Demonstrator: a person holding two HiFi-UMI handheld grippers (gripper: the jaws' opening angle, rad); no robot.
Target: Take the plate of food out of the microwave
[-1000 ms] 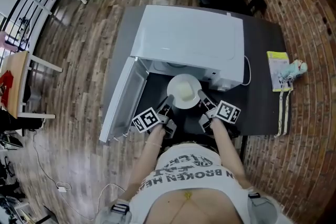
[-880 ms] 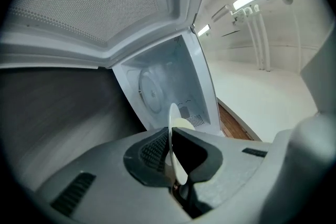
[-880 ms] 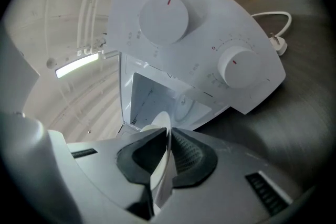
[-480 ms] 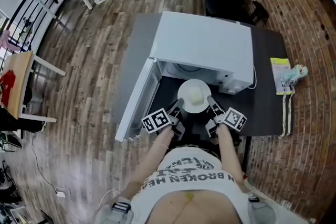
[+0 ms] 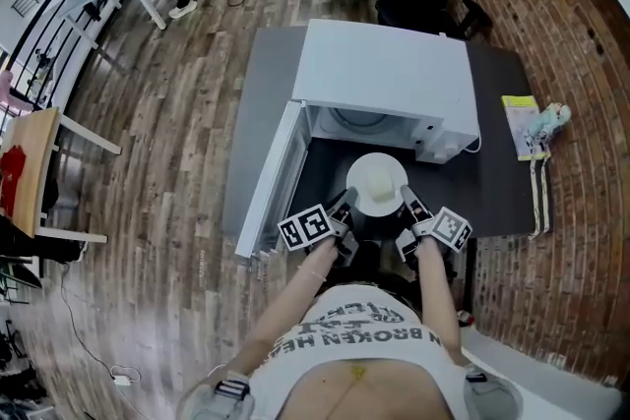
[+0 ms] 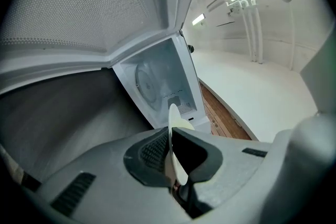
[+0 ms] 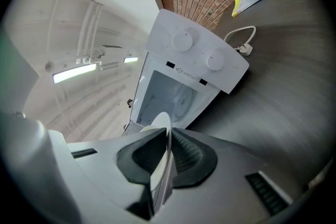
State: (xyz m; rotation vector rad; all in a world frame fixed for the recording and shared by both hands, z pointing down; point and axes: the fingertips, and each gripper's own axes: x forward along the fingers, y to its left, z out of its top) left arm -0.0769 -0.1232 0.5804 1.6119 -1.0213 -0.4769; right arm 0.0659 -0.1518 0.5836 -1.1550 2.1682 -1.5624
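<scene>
Dark grey table [image 5: 502, 192] holds a boxy white microwave [image 5: 384, 79], door [image 5: 271, 182] open leftward. Round white plate [image 5: 392, 197] of pale food [image 5: 377, 180] hangs just near of its cavity, with left gripper [image 5: 347, 204] and right gripper [image 5: 407, 200] each clamped on the rim.

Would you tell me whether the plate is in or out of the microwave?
Out: the plate is in front of the open microwave, left gripper and right gripper shut on its rim.

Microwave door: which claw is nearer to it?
Left. The left claw clamps the plate on its door-side rim, beside the open door; the right claw clamps the opposite rim, farther away.
</scene>
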